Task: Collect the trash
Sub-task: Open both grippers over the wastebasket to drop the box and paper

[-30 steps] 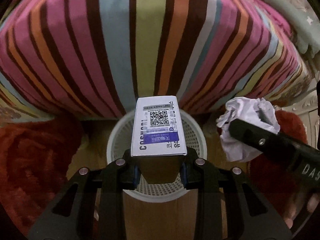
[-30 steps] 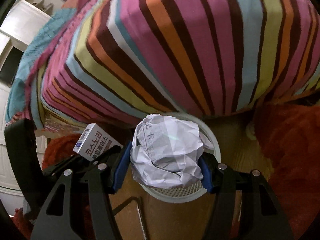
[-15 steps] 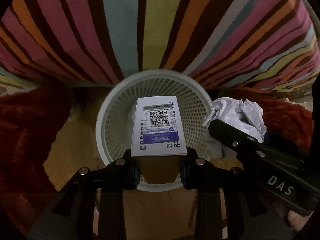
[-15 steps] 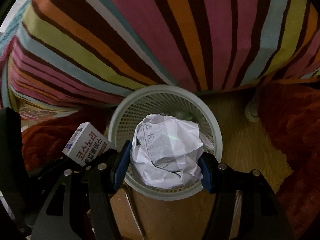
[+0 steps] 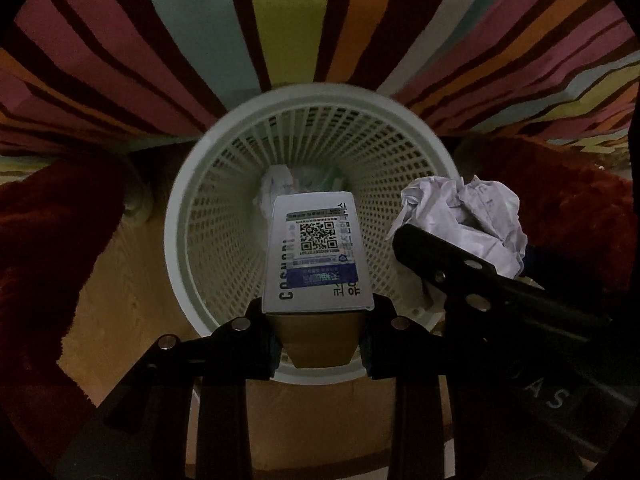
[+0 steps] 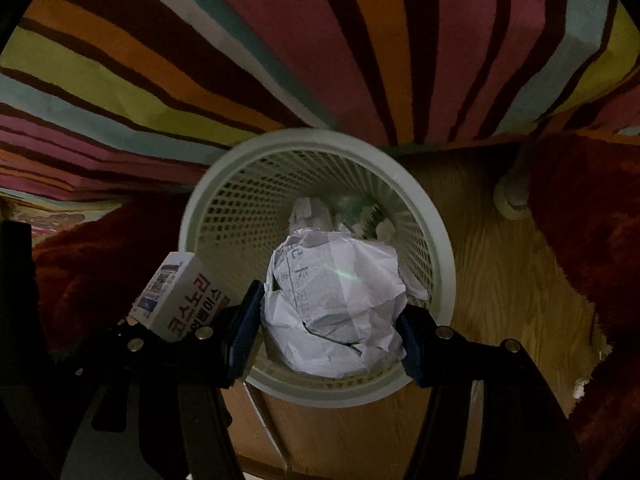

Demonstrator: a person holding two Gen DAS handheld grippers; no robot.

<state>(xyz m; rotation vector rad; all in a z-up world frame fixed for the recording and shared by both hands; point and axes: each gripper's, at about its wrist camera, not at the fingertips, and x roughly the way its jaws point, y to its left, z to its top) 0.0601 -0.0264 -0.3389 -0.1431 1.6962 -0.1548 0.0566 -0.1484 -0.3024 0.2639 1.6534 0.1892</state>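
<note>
Wooden flooring, flanked by deep red shaggy rugs (image 5: 52,248) and overhung by a brightly striped fabric (image 5: 288,20), frames both views. Nearest the left camera, the left gripper (image 5: 318,344) points steeply down, its black fingers pinching a small white carton (image 5: 316,256) printed with a QR code and a blue band. Alongside it, the right gripper (image 6: 330,336), also angled steeply down, clamps a ball of crumpled white paper (image 6: 336,300) between its blue-padded fingers (image 6: 244,332); faint print shows on the creased sheet. Both items hang over the mouth of a round, pale plastic wastebasket (image 5: 192,240) with lattice walls and a smooth rim, the carton over its centre in the left view, the paper near its right rim. Deeper inside the basket lie scraps of white paper and something greenish (image 6: 352,208), too dim to identify. Beyond the basket, the striped cloth drapes to the floor.
</note>
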